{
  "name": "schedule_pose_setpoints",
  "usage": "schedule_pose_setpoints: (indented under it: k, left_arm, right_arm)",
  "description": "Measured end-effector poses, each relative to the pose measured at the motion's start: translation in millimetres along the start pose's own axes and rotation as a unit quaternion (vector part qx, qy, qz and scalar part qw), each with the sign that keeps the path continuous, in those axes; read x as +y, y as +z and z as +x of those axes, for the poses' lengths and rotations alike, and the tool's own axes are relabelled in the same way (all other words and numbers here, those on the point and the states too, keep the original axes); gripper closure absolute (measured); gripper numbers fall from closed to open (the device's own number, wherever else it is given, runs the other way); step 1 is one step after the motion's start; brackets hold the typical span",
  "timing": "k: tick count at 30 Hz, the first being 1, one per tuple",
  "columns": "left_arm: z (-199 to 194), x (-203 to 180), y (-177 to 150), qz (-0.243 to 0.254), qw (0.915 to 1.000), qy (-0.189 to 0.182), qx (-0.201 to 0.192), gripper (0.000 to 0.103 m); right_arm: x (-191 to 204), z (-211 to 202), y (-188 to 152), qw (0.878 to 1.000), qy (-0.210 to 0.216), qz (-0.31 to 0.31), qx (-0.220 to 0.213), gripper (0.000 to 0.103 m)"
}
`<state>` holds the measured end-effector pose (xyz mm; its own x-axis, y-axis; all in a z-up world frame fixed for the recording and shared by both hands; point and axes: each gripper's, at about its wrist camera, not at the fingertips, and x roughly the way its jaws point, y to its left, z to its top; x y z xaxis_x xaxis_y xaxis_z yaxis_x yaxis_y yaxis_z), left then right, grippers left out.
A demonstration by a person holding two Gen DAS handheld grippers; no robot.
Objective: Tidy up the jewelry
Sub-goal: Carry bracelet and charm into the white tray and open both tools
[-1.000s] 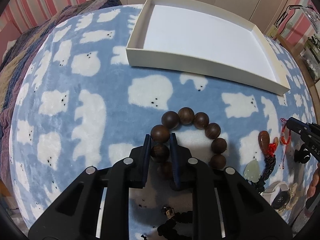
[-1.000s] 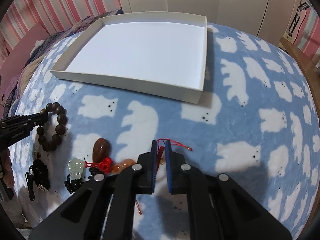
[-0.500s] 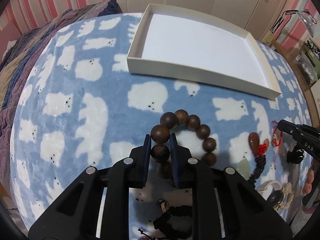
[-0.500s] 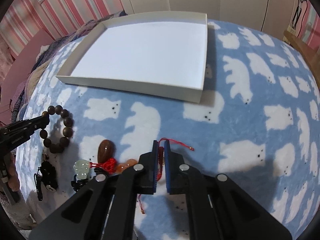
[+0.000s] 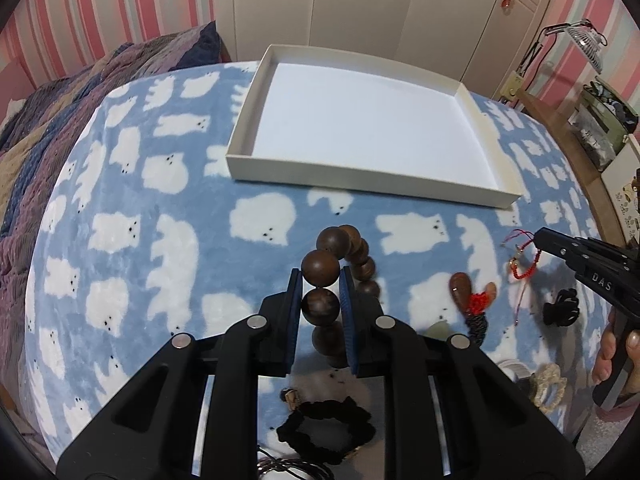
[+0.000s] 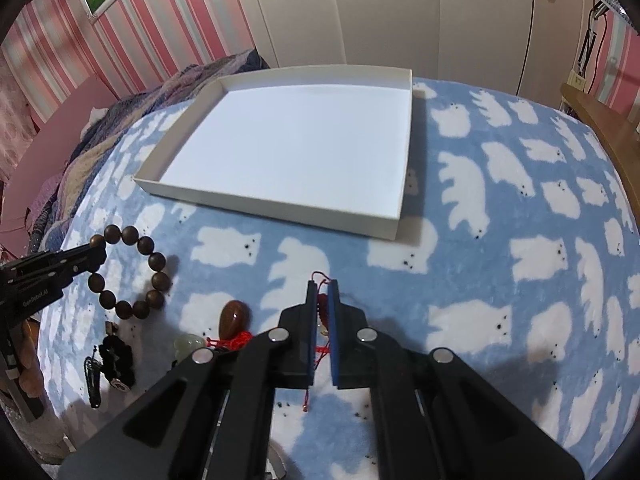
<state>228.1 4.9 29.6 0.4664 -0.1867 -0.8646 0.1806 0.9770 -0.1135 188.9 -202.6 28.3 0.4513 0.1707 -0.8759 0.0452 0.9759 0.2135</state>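
Left wrist view: the left gripper point(image 5: 320, 280) is clamped on a bracelet of large dark-brown wooden beads point(image 5: 340, 276), the loop hanging lifted and turned edge-on above the blue fleece blanket with white bears point(image 5: 120, 208).
Right wrist view: the right gripper point(image 6: 322, 300) has its jaws pressed together on a thin red cord bracelet point(image 6: 322, 308), whose loose tail dangles below the fingers.
Destination: a shallow white cardboard tray point(image 6: 256, 206), bare inside, lies on the far side of the blanket, straight ahead of both grippers.
Key relation: the tray's long near wall runs left to right across both paths; I would say the right gripper sits a little nearer to it, facing its right half, while the left faces the left half.
Left behind: a brown teardrop stone pendant with red knot point(image 6: 234, 318), a pale jade charm point(image 6: 188, 344) and a black scrunchie point(image 5: 326, 428) lie near the grippers.
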Motion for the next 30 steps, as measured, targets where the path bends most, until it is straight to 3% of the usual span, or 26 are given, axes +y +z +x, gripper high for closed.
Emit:
schedule_pose_setpoints:
  k: [10,19,30]
  left_arm:
    - [-18,-21,20,0.022,0.9995,0.000,-0.023,0.086]
    - [-22,-33,88,0.027,0.9990,-0.007,-0.035,0.086]
    - [57,-27,184,0.017,0.9996,0.010,-0.019,0.086]
  right_arm:
    - [0,-14,23,1.000,-0.003,0.002,-0.028,0.099]
    - [-6,-14,94,0.997,-0.042,0.015,-0.061,0.099]
    - [-18,59,185,0.995,-0.075,0.032,-0.053,0.099]
